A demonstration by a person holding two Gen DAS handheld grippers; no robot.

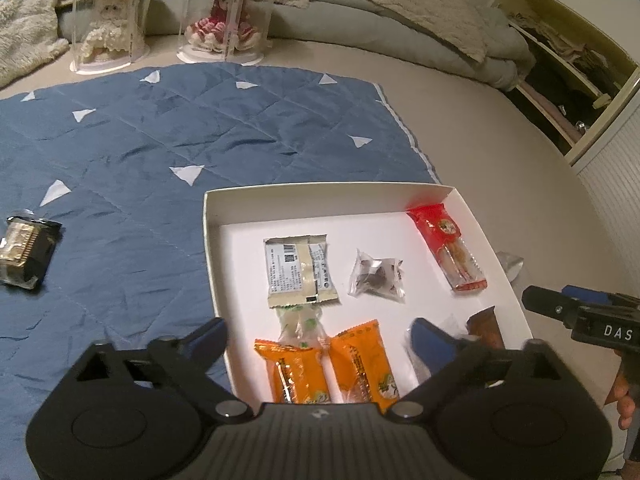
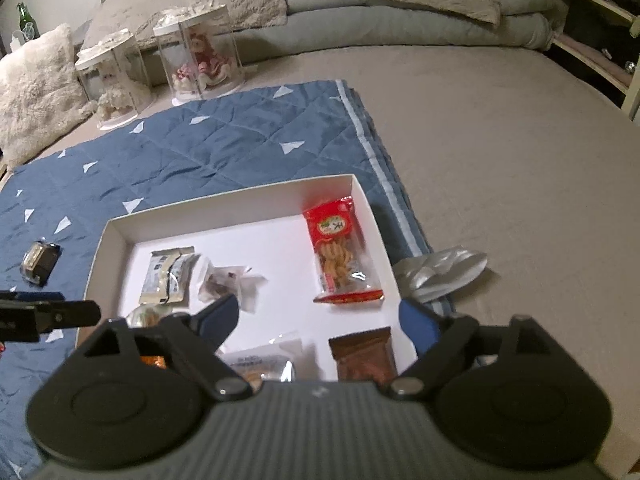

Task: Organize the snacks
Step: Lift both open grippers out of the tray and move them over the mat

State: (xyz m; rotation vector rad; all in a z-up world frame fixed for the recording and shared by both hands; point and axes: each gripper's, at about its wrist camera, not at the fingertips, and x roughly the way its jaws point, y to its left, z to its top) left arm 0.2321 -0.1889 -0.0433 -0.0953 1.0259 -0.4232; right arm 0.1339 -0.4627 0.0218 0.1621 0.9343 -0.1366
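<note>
A shallow white box (image 1: 320,190) lies on a blue quilt (image 1: 140,140). It holds a red packet (image 1: 446,248), a beige packet (image 1: 300,274), a clear packet of dark candy (image 1: 376,280), two orange packets (image 1: 292,372), a brown packet (image 2: 362,356) and others. My left gripper (image 1: 318,330) hangs open above the orange packets, with nothing between its fingers. My right gripper (image 2: 318,312) is open and empty over the box's near right part. A black-and-gold packet (image 1: 24,256) lies on the quilt to the left. A silver packet (image 2: 440,272) lies outside the box's right wall.
Two clear doll cases (image 1: 108,28) (image 1: 228,12) stand at the quilt's far edge, with pillows and a folded duvet (image 2: 400,12) behind. An open shelf (image 1: 568,64) runs along the right. A green bottle (image 2: 24,20) stands far left. Bare bed sheet (image 2: 500,140) spreads to the right.
</note>
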